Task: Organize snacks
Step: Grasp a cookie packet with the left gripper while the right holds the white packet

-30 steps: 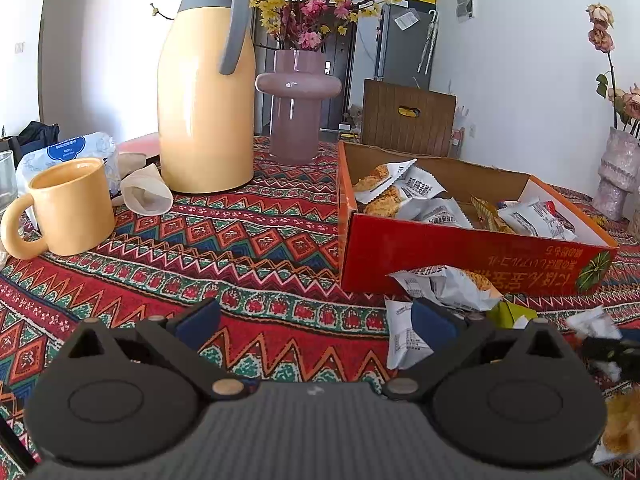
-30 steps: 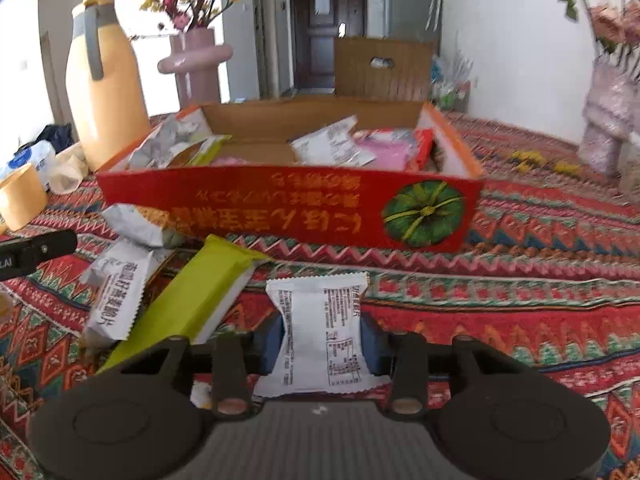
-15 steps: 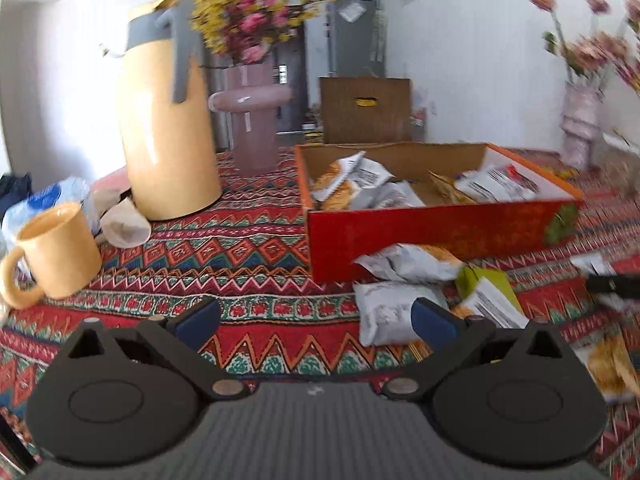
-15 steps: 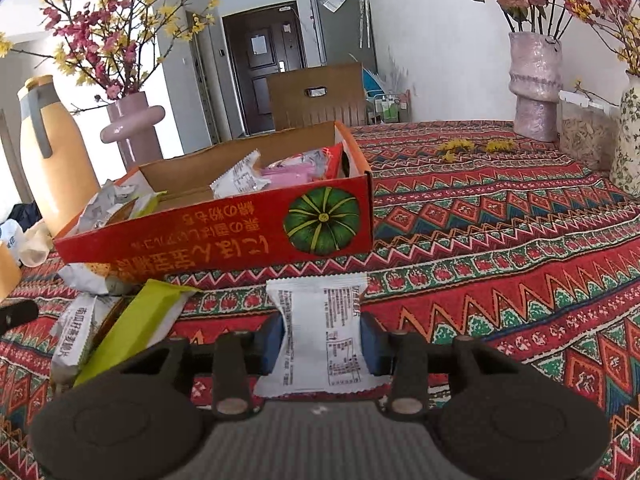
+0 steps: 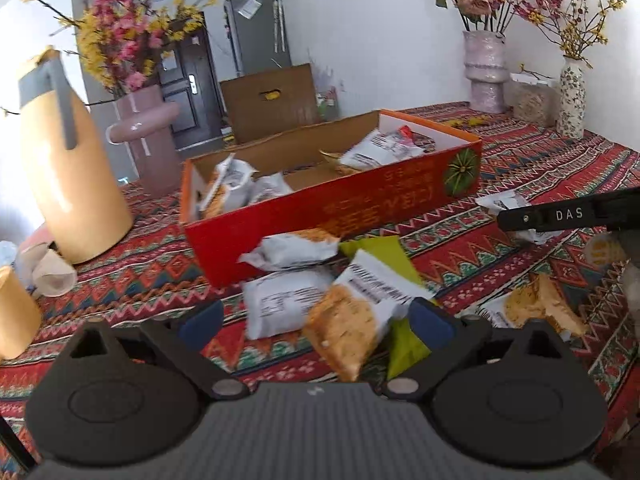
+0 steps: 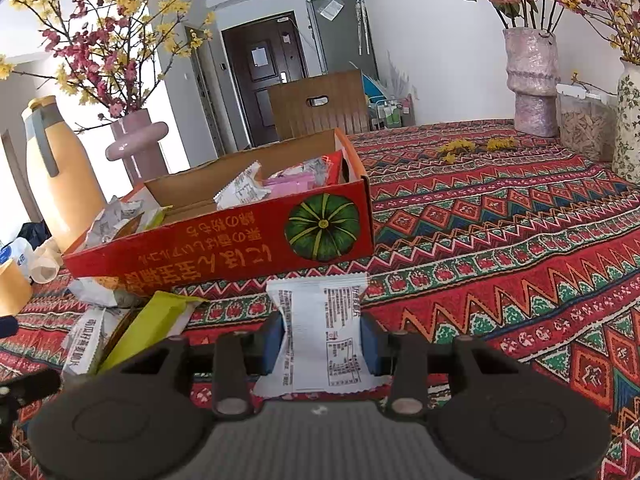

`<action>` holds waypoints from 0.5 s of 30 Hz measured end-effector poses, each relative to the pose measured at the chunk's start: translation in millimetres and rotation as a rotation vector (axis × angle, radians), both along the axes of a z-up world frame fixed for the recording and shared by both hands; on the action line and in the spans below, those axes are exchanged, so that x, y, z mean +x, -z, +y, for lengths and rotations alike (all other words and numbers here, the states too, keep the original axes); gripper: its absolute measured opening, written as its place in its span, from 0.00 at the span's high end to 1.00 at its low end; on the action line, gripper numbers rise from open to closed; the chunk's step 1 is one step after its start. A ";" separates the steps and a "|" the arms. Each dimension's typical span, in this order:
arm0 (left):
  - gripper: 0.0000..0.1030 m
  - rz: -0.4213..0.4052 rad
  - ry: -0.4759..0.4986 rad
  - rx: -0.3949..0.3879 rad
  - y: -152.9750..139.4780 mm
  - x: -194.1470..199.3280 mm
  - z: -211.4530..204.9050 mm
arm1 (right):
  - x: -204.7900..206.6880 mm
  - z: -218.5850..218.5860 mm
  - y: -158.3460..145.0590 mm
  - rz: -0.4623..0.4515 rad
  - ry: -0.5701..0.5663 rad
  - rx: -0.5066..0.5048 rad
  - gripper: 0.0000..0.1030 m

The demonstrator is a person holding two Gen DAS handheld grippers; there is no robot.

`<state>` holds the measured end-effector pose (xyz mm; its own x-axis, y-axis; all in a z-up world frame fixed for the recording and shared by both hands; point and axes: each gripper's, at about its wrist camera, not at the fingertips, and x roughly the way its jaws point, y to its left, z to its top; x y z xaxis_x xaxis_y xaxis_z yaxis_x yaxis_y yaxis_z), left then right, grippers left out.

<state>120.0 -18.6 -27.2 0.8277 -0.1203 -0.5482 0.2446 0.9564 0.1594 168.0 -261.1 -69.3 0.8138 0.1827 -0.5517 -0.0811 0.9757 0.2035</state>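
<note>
red cardboard box stands on the patterned tablecloth, open at the top, with several snack packets already inside. more packets lie loose on the cloth just in front of its long red wall.

the step in hand, as i judge it, is to carry the held packet into the box while the other gripper picks the next one. to do it well, the right gripper should lift the white packet above the red wall before going forward, so the packet's upper edge does not catch on the cardboard, and let go only over a free place on the box floor. the left gripper should close on one packet only; the packets overlap here, so a grip at the middle of the top one is safer than at its thin sealed edge.

the right gripper has its blue pads pressed on both sides of the white packet, about a third open, and the packet stands upright between them, near the box's front corner but not touching it.

the left gripper is wide and its jaws are closing. between them lies an orange and white packet, on top of a green packet and beside a white one. the pads do not press on it yet.
</note>
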 end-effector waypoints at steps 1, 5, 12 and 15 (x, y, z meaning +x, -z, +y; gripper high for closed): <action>0.11 0.008 0.008 -0.003 0.5 3.5 -2.3 | -0.6 -0.5 -0.2 -0.002 -0.001 0.002 0.61; 0.26 0.039 0.026 -0.016 4.4 18.0 -8.6 | -1.6 -1.3 -0.4 -0.008 -0.008 0.012 0.61; 0.40 0.104 0.035 -0.083 7.4 32.3 -9.4 | -1.9 -1.9 0.4 -0.012 -0.022 0.024 0.61; 0.46 0.132 0.032 -0.130 7.1 37.3 -7.5 | -1.8 -1.7 0.6 -0.013 -0.026 0.027 0.61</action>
<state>157.3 -26.1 -34.3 0.7444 -0.2225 -0.6296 0.2861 0.9582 -0.0004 166.3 -262.8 -70.0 0.8156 0.2186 -0.5358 -0.1090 0.9673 0.2288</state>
